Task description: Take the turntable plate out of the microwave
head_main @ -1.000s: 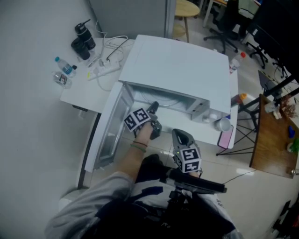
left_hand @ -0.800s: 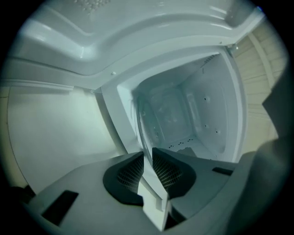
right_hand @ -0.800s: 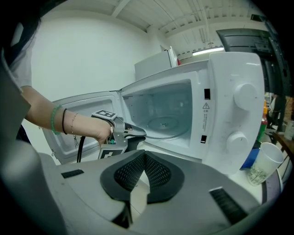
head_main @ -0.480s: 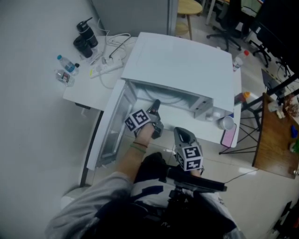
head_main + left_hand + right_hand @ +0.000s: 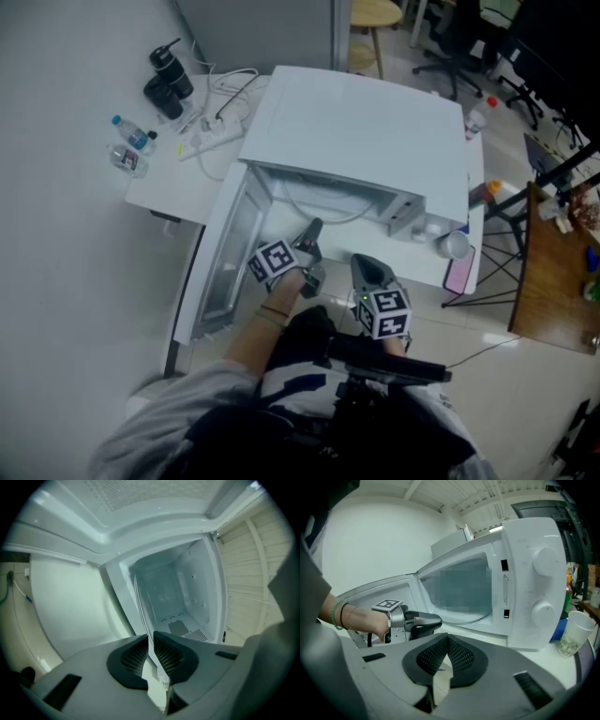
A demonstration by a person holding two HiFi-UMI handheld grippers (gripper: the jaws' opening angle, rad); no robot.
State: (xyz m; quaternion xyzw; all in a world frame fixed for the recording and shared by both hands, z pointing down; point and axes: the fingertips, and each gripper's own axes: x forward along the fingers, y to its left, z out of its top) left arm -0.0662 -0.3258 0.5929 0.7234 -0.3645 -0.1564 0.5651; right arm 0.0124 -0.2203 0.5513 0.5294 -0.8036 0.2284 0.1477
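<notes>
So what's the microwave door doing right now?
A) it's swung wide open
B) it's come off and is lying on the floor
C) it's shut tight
A: in the head view the microwave door stands swung out to the left of the microwave, so the inside is open to the front.

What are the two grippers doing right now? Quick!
The left gripper is closed on the rim of the turntable plate.
The right gripper is closed and holds nothing.
</notes>
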